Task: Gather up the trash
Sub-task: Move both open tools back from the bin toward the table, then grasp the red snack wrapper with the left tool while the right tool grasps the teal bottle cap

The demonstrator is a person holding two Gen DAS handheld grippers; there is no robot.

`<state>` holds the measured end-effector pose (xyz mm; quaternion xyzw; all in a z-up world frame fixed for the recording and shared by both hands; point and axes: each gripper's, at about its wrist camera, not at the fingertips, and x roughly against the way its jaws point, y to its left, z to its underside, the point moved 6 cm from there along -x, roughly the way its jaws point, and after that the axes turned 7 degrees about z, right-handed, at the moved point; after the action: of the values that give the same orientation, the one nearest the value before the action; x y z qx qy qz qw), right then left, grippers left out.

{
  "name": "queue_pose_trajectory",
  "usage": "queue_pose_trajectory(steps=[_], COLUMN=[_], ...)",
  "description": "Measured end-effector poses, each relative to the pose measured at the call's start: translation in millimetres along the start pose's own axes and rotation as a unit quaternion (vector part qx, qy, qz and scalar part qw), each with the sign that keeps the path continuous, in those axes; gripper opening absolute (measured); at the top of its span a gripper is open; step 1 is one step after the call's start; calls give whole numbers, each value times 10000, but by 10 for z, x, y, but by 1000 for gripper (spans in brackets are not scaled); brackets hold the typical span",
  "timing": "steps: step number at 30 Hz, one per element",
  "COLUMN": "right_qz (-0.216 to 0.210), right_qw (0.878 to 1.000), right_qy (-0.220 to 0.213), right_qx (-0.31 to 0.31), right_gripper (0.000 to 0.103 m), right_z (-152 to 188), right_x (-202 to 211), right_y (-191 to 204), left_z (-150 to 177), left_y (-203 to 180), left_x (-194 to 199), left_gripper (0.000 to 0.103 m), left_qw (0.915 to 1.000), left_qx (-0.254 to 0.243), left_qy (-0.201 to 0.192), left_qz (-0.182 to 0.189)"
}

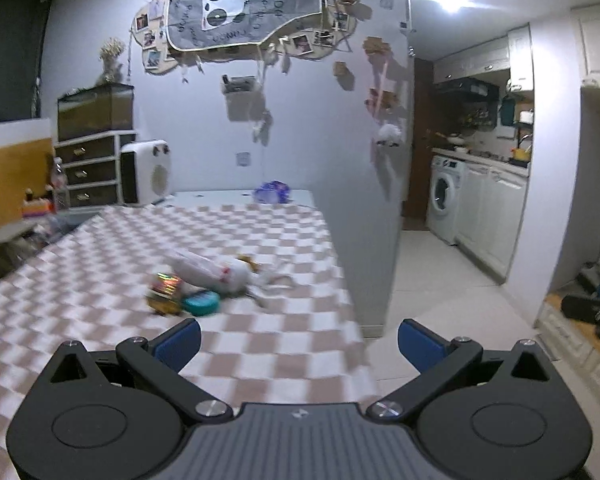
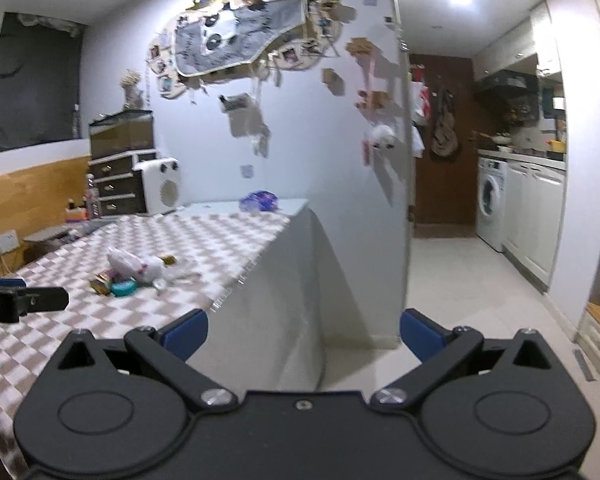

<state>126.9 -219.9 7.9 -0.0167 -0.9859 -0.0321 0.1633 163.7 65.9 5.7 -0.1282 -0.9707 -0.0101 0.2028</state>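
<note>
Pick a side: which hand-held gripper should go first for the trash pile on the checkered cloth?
Left. The left hand-held gripper is open over the cloth, facing the trash pile. The right hand-held gripper, also open, hangs past the table edge, pile off to its left.

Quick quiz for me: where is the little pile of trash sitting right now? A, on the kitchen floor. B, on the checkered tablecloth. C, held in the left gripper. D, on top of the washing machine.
B: the trash pile lies on the checkered tablecloth, while the left gripper is open with nothing between its fingers.
</note>
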Motion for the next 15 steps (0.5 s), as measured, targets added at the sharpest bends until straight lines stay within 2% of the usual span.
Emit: queue_pose_trajectory(steps=[4,10,15], right_qz=[-144,-374,-529], right_qw=[9999,9993,9985], right_qy=[-8,-3,115], right_qx=[26,65,90], right_gripper=[103,103,103], right_z=[-99,-162,-184], right_x=[-202,-489,-707], right_y=[257,588,803], left_z=[-152,-439,-657], left_y=[418,1080,1512], left_x=[-78,-462,-931], left_gripper=[103,103,103], left_qw=[9998,9989,9983], left_qx=[25,30,236], left_qy=[-83,134,326], left_qz=[-194,-453,-416])
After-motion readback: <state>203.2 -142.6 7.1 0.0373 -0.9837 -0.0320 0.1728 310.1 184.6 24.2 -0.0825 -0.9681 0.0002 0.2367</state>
